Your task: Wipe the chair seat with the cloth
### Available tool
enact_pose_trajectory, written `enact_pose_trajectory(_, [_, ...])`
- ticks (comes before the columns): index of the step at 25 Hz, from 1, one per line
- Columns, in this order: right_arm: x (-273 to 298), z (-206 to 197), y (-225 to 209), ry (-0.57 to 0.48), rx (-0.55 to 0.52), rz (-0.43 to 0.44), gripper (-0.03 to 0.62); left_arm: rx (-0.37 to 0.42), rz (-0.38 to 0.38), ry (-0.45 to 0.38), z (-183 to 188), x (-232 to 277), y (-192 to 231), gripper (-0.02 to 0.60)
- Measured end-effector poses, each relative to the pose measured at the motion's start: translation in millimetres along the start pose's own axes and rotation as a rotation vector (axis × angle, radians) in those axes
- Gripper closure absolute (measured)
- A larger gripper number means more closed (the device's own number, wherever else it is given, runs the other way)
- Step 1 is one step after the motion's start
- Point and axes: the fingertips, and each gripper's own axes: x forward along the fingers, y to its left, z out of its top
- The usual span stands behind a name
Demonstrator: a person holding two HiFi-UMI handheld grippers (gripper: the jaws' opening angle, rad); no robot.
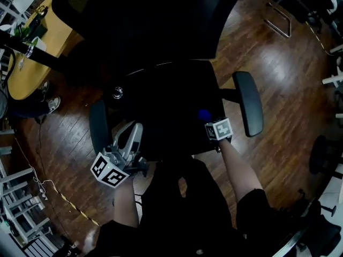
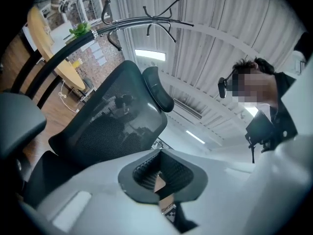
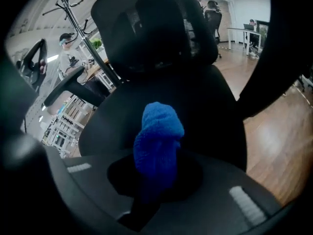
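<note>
A blue cloth point(image 3: 159, 146), bunched into a thick roll, sits clenched in my right tongs point(image 3: 156, 176) over the front right part of the black chair seat point(image 1: 166, 98). The roll stands out past the tong tips toward the middle of the seat. From the head view it shows only as a small blue patch just ahead of the marker cube, and I cannot tell whether it presses on the seat or hangs just above it.

My left tongs point(image 2: 160, 174) are off the seat's front left corner, just beside the left armrest point(image 1: 98, 126), and tilted upward. Their own camera looks up past the mesh backrest point(image 2: 115, 124) and headrest point(image 2: 157, 88) to a ribbed ceiling. The ribbed pads are drawn together and grasp nothing.

The right armrest point(image 1: 249, 103) lies just right of the cloth-bearing tongs, with a bare forearm point(image 1: 238, 167) running back from them toward the camera. The tall backrest fills the top of the head view beyond the seat.

The chair stands on a dark wooden floor point(image 1: 278, 63). A yellow wooden tabletop point(image 1: 37, 50) sits well apart at the upper left, carrying small cluttered items too small to name. A black coat stand point(image 3: 83, 38) rises behind the chair in the right gripper view, with more desks and chairs farther back.
</note>
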Motion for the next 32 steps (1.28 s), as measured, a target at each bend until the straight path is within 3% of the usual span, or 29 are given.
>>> enact_pose_trajectory(5, [18.4, -19.3, -34.9, -0.035, -0.028, -0.033, 0.559, -0.004, -0.030, 0.030, -11.7, 16.4, -11.9, 0.589])
enact_pose_trajectory(9, [24.3, -11.0, -20.8, -0.074, -0.077, -0.050, 0.559, -0.004, -0.028, 0.033, -12.9, 13.4, -14.6, 0.589])
enact_pose_trajectory(12, [36.1, 3.0, 13.2, -0.093, -0.111, 0.008, 0.559, -0.008, -0.011, 0.019, -10.4, 4.1, -12.6, 0.589])
enact_pose_trajectory(16, [53.7, 18.2, 93.9, -0.082, -0.134, 0.135, 0.559, 0.000, 0.042, -0.013, -0.3, -14.5, -6.6, 0.589])
enact_pose_trajectory(20, [83.3, 1.8, 164.8, -0.032, -0.181, 0.255, 0.559, 0.021, 0.082, -0.041, 6.3, -30.4, -12.4, 0.589])
enact_pose_trajectory(25, [111.9, -23.6, 233.3, 0.052, -0.214, 0.346, 0.559, 0.035, 0.126, -0.066, 20.0, -57.4, -4.4, 0.589])
enact_pose_trajectory(28, [109.8, -19.7, 257.1, 0.016, -0.237, 0.355, 0.559, 0.028, 0.137, -0.079, 23.8, -68.8, 5.7, 0.589])
enact_pose_trajectory(32, [110.0, -18.9, 251.3, 0.021, -0.245, 0.347, 0.559, 0.024, 0.130, -0.073, 22.1, -70.2, 11.1, 0.589])
